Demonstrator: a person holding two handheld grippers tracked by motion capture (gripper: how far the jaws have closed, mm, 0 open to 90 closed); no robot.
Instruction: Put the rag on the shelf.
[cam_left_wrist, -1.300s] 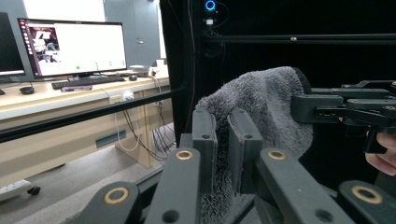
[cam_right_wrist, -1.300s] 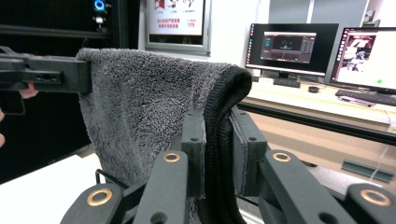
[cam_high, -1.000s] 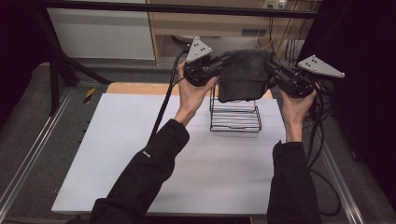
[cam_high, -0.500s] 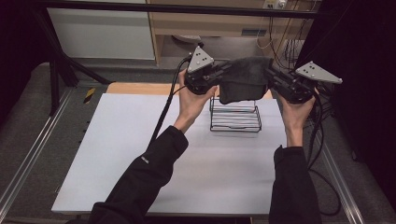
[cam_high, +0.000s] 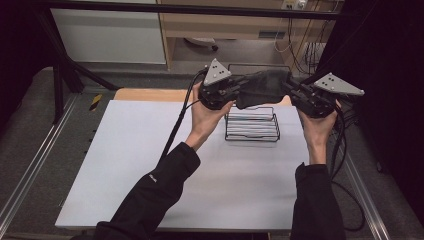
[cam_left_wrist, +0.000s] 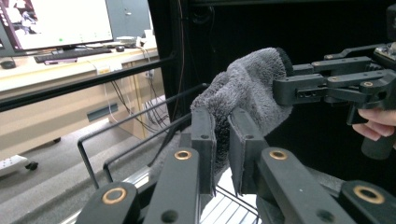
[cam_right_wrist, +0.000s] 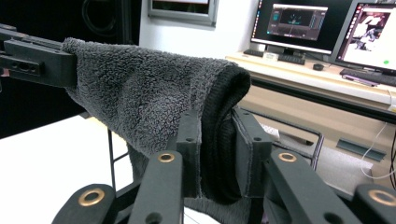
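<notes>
Left gripper (cam_high: 231, 92): clenched, pinching one end of the grey fleece cloth (cam_high: 262, 86); in the left gripper view the fabric is sitting squeezed between the two black jaws.

Right gripper (cam_high: 296, 95): grasping the opposite, dark-hemmed end; its jaws have just been opening a little, the hem lying between them.

Cloth: hanging stretched between the two grippers, long axis running left to right, sagging slightly in the middle, directly over the black wire rack (cam_high: 252, 123). Both hands are equally near.

Rack: standing near the far edge of the white table (cam_high: 125, 165), right of centre.

Judged next: lowering the cloth onto the rack.
</notes>
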